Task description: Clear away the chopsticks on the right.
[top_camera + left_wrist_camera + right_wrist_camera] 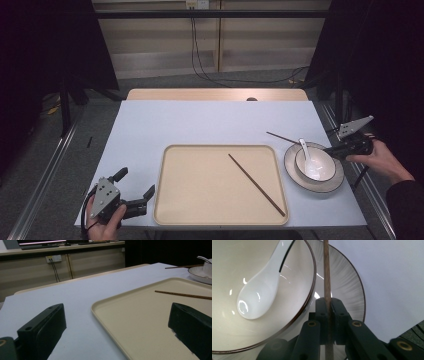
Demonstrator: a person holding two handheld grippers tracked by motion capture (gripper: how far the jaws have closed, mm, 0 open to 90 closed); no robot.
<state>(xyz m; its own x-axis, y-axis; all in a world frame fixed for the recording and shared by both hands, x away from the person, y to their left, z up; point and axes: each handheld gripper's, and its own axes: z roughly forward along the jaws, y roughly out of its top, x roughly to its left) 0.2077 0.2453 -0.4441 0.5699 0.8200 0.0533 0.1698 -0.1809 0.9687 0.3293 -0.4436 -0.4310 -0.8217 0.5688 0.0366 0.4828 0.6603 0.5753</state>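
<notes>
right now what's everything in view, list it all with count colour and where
tray: 1, cream, table centre front
chopsticks: 2, dark brown; one lying in the tray, one clamped in the right gripper over the plate
plate: 1, white with dark rim, right of the tray
bowl: 1, white with dark rim, on the plate
spoon: 1, white, in the bowl
table: 1, pale blue-grey top
left gripper: 1, black, open, front left corner
right gripper: 1, black, shut on the chopstick
</notes>
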